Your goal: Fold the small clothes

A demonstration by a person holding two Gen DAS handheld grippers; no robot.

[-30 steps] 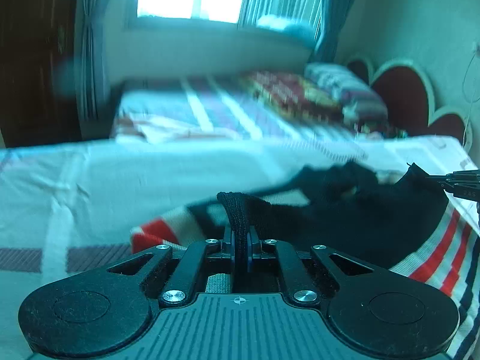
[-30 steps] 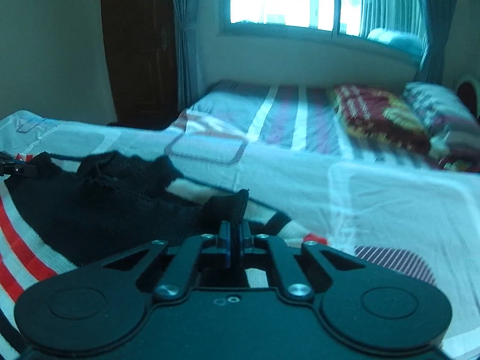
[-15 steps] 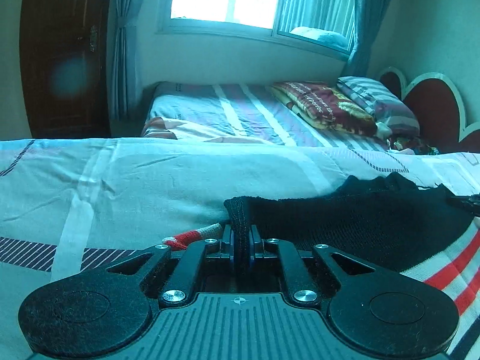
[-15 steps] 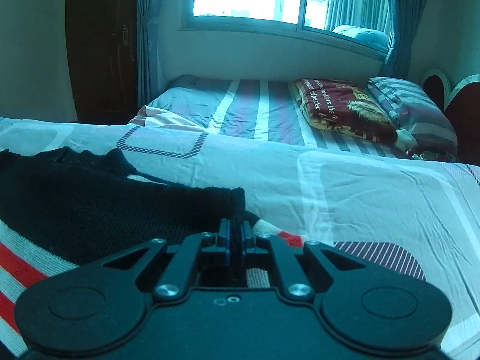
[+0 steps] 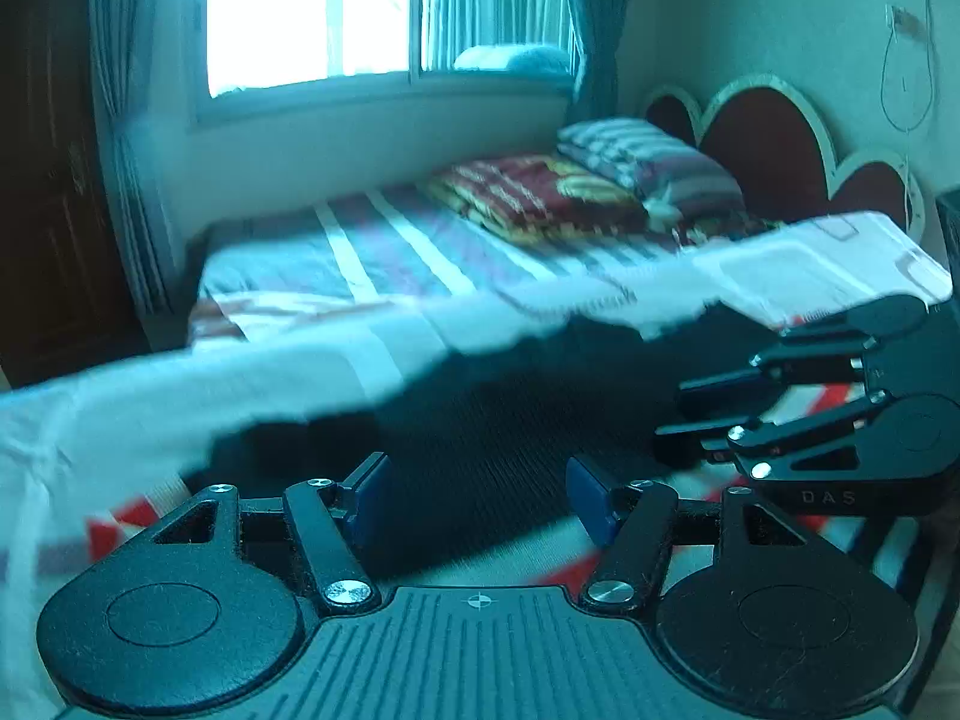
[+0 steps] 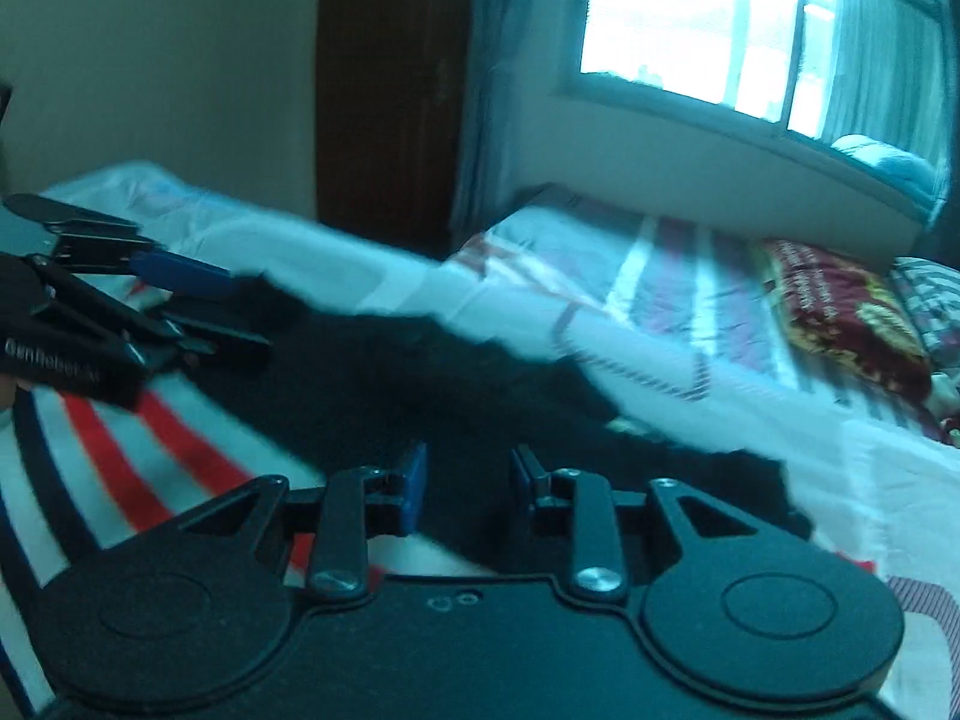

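A small knitted garment, black across its upper part [image 5: 510, 420] and banded below in white, red and dark navy stripes [image 6: 138, 456], lies spread on the pale patterned bedsheet. The black knit panel [image 6: 432, 384] lies folded over the striped part, and its far edge runs in an uneven, wavy line against the sheet. Striped fabric shows at both ends of the black panel: red and white at the near left in the left wrist view, and broad diagonal stripes at the left in the right wrist view. Motion blur softens the knit's ribbing.
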